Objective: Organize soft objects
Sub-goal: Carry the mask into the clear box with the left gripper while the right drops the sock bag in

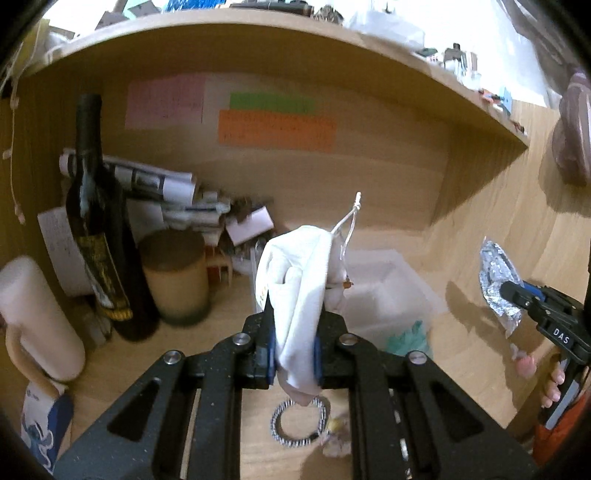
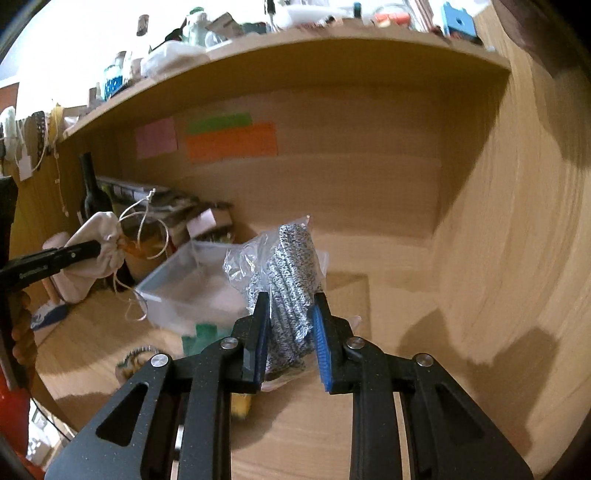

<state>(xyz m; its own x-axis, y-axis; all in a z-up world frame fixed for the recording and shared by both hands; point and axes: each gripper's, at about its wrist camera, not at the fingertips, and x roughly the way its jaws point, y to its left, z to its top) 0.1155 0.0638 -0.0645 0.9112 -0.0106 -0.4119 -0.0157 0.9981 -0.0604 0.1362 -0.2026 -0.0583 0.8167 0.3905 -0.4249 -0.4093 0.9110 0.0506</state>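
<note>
the desk point(image 2: 388, 424) fills the lower part of both views, under a wooden shelf point(image 1: 258, 33) that arches across the top; clutter is pushed to the back left, which leaves the middle free for sorting. a clear plastic bin point(image 2: 184, 291) is seen left of centre in the right wrist view and right of centre in the left wrist view point(image 1: 388, 280); it is judged to be the place where the soft things are gathered, since both loads are held up close to it. a dark wine bottle point(image 1: 99, 229) is stood upright at the left of the left wrist view, with a tan mug point(image 1: 173, 280) just beside it.

the white drawstring pouch point(image 1: 299, 295) is pinched between the jaws of the left gripper point(image 1: 295, 350), which are pressed in on the cloth; it is held off the desk, its cord hanging loose, near the bin's left side. the bagged speckled cord point(image 2: 291, 291), in a crinkled clear bag, is pinched between the jaws of the right gripper point(image 2: 290, 347), also raised above the desk, just right of the bin.

a green soft item point(image 1: 410, 336) is left on the desk against the bin's near wall, and a speckled hair tie point(image 1: 299, 424) is left lying on the desk at the bottom centre of the left wrist view, both not yet sorted.
</note>
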